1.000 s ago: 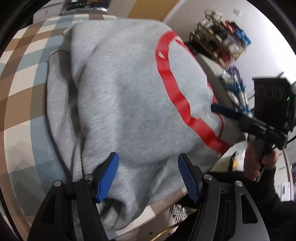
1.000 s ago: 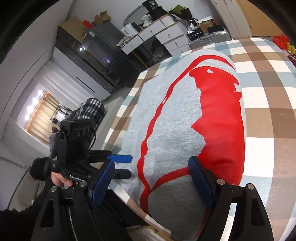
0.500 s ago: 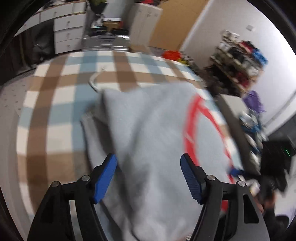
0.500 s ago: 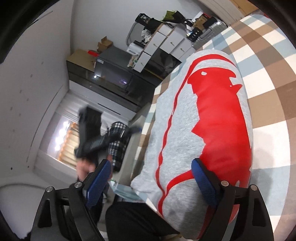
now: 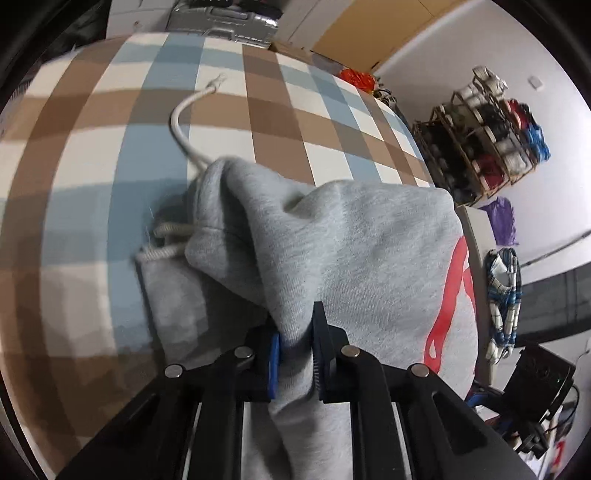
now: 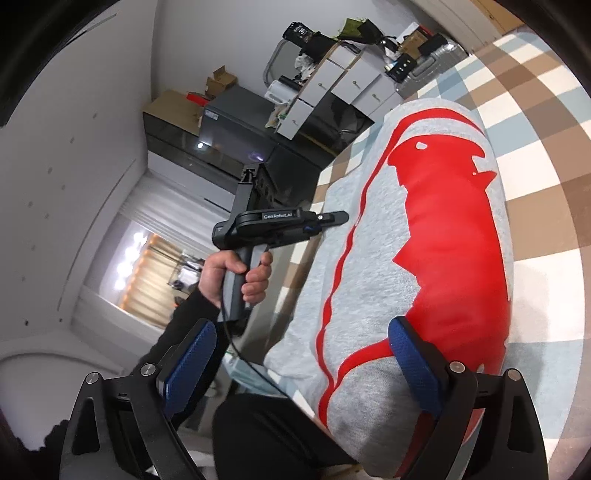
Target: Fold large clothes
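A grey hoodie (image 5: 369, 240) with a red print lies folded on the checked cover (image 5: 110, 147); its hood end and white drawstring (image 5: 181, 122) point away from me. My left gripper (image 5: 295, 332) is closing, its blue pads pinching a raised fold of grey fabric near the hood. In the right wrist view the left gripper (image 6: 332, 218), held by a hand (image 6: 236, 273), sits at the hoodie's (image 6: 369, 288) left edge. My right gripper (image 6: 303, 350) is opening, nothing between its pads; its right finger (image 6: 413, 354) hovers over the hoodie's near end.
A wooden rack of folded things (image 5: 491, 129) stands by the wall on the right, a silver suitcase (image 5: 221, 18) beyond the far edge. White drawers (image 6: 351, 85) and a dark cabinet (image 6: 229, 147) line the far wall. The person's dark-clothed leg (image 6: 266, 435) is at the near edge.
My left gripper travelled along the hoodie to its hood end and closed on a fold of grey fabric. The right gripper spread a little wider and rolled, staying at the hoodie's near end.
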